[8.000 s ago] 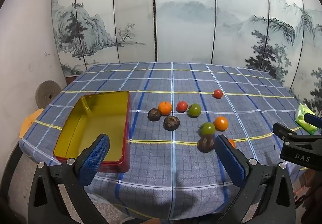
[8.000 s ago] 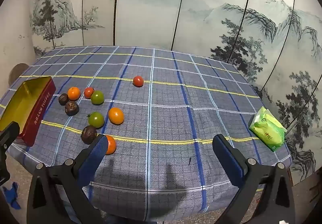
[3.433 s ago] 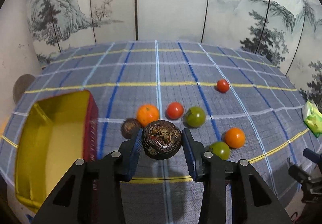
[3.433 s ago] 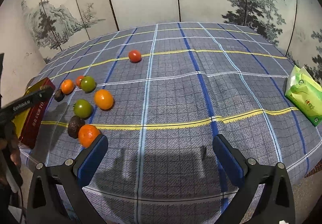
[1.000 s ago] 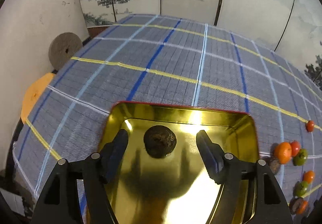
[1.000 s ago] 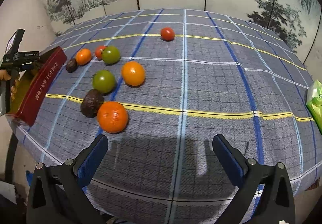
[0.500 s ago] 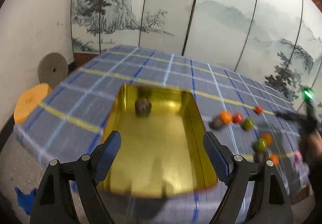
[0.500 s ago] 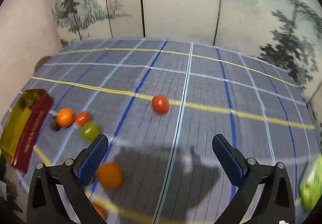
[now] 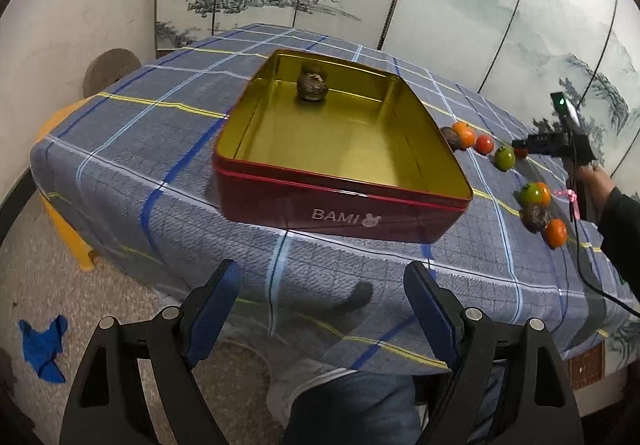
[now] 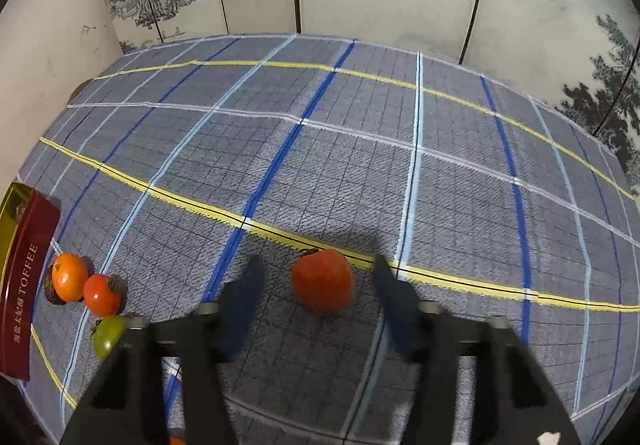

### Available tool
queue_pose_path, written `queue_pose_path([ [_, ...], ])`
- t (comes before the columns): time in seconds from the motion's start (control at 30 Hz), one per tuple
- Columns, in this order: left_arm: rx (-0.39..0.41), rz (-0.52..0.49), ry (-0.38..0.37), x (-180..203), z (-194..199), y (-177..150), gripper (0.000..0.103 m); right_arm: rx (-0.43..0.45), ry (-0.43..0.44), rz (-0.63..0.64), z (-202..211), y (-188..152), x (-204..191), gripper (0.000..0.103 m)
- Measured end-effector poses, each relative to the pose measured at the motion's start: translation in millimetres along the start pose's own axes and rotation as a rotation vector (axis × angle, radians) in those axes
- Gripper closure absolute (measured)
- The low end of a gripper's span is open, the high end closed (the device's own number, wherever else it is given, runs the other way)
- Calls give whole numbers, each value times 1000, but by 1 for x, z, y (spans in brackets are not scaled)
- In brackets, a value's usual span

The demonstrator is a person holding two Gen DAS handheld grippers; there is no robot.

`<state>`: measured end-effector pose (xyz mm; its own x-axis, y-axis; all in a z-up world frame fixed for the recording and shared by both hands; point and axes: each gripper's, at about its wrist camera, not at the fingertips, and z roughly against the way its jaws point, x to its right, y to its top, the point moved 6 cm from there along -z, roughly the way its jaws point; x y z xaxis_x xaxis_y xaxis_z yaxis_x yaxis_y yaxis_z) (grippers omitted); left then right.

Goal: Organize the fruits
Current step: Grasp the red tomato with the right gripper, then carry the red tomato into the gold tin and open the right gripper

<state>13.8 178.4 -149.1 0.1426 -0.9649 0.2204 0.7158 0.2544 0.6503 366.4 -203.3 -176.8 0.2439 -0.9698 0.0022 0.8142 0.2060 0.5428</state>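
— Which step is in hand?
— One dark fruit (image 9: 312, 86) is seen by the far wall of the red tin (image 9: 340, 201); a red tomato (image 10: 322, 280), mid-counter, is framed between the right gripper (image 10: 318, 287) jaws, held wide.
— And next?
— Closing on it is judged due. The left gripper (image 9: 322, 309) is held wide and empty off the counter's near edge.

My right gripper (image 10: 318, 287) hangs low over the worktop (image 10: 360, 149) with its jaws spread, and the red tomato (image 10: 322, 280) sits between them with a gap on each side. Beyond it the cloth lies bare up to the screen. To my left an orange (image 10: 69, 276), a small tomato (image 10: 101, 294) and a green tomato (image 10: 108, 331) crowd the tin (image 10: 20, 285). Inside the tin (image 9: 340, 201) one dark fruit (image 9: 312, 85) sits at the far wall; the remaining floor is bare.
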Motion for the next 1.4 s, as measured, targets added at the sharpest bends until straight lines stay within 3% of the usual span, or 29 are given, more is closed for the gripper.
queue_pose_path([
  [0.17, 40, -9, -11, 3, 12, 7, 19, -16, -15, 8, -8, -7, 1, 74],
  [0.27, 54, -19, -19, 7, 17, 10, 19, 11, -18, 1, 0, -8, 2, 74],
  [0.8, 96, 1, -49, 10, 54, -10, 19, 175, -70, 3, 110, 13, -31, 74],
  [1.1, 126, 21, -41, -2, 74, -21, 19, 240, -71, 42, 152, 25, -77, 74],
  [1.4, 160, 69, -31, -23, 94, -29, 19, 275, -75, 177, 165, 28, -163, 74],
])
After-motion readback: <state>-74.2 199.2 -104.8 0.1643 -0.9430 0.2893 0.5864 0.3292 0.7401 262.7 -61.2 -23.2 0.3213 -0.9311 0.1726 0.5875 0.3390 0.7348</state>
